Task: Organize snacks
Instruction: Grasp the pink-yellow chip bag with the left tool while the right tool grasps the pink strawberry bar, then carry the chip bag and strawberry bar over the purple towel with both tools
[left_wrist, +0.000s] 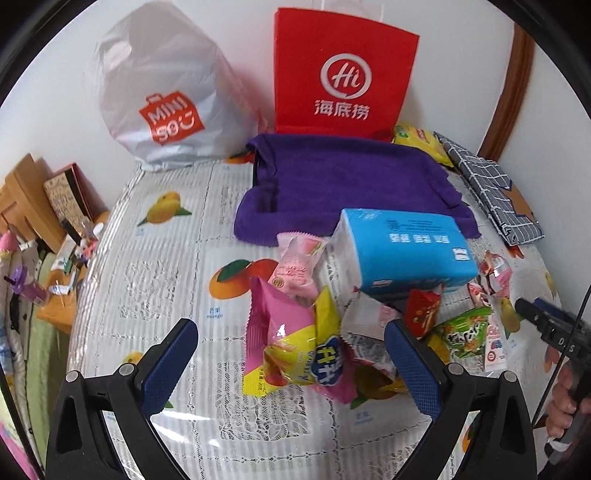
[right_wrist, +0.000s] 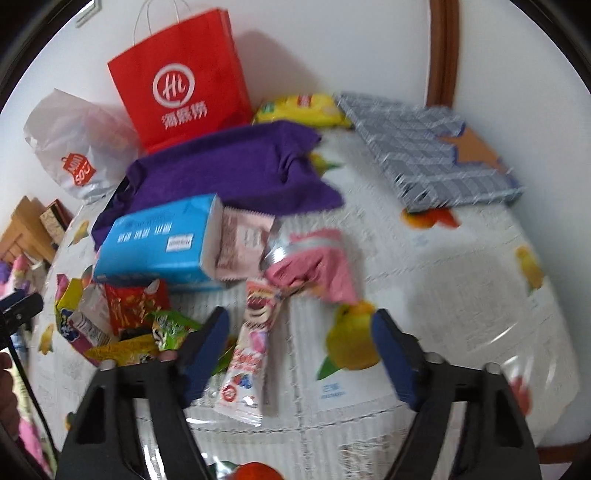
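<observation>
While the snacks lie loose in a heap (left_wrist: 314, 332) on the table (left_wrist: 147, 258), the organizing looks barely begun, judging from how things lie: nothing appears sorted or set apart. Pink, yellow, red and green packets overlap one another in front of a blue box (left_wrist: 402, 251), which lies on its side with its end flap open in the right wrist view; whether anything is inside it cannot be told. A long strawberry-print packet (right_wrist: 247, 354) and a crumpled pink packet (right_wrist: 314, 262) lie apart from the heap, on the bare cloth. Behind them a purple towel (left_wrist: 343, 177) is spread flat, and against the wall stand a red paper bag (left_wrist: 343, 74) and a white plastic bag (left_wrist: 162, 96); neither shows its contents. One yellow packet (right_wrist: 303, 109) sits at the back beside a folded checked cloth (right_wrist: 424, 147). The left claw (left_wrist: 291, 354) is spread wide above the pink and yellow packets, holding nothing. The right claw (right_wrist: 299, 343) is partly spread over the cloth next to the strawberry packet, also with nothing in it. Every snack remains to be gathered.
</observation>
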